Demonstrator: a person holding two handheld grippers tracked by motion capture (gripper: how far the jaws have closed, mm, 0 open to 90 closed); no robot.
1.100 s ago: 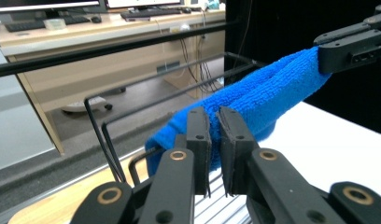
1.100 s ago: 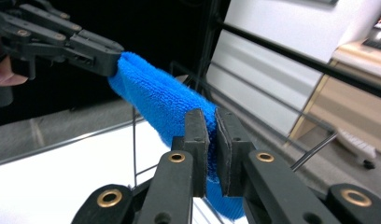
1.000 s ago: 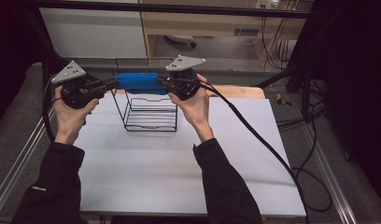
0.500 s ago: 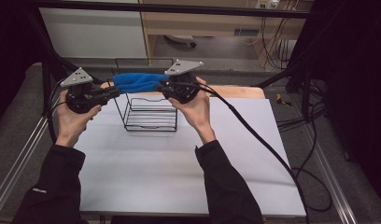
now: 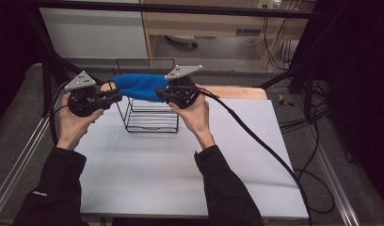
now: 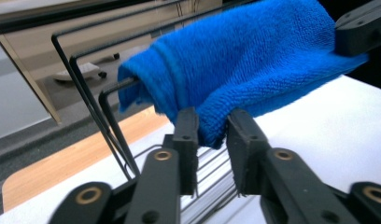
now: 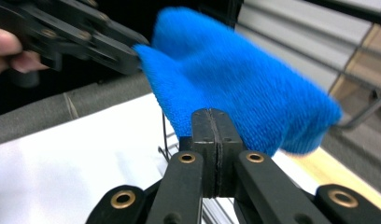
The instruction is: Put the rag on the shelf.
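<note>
Blue cloth held up over the wire rack on the white table

White table (image 5: 180, 179), then wire rack (image 5: 150, 117); blue cloth (image 5: 140, 87) above it, right gripper (image 5: 163, 92) clamped on one end, left gripper (image 5: 116, 95) parted around the other

Far edge of the blue cloth (image 7: 254, 88) motion-blurred; wire rack (image 5: 150, 115) top hidden beneath it.

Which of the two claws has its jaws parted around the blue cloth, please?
The left claw: its jaws stand apart beside the blue cloth, while the right claw is pressed shut.
</note>
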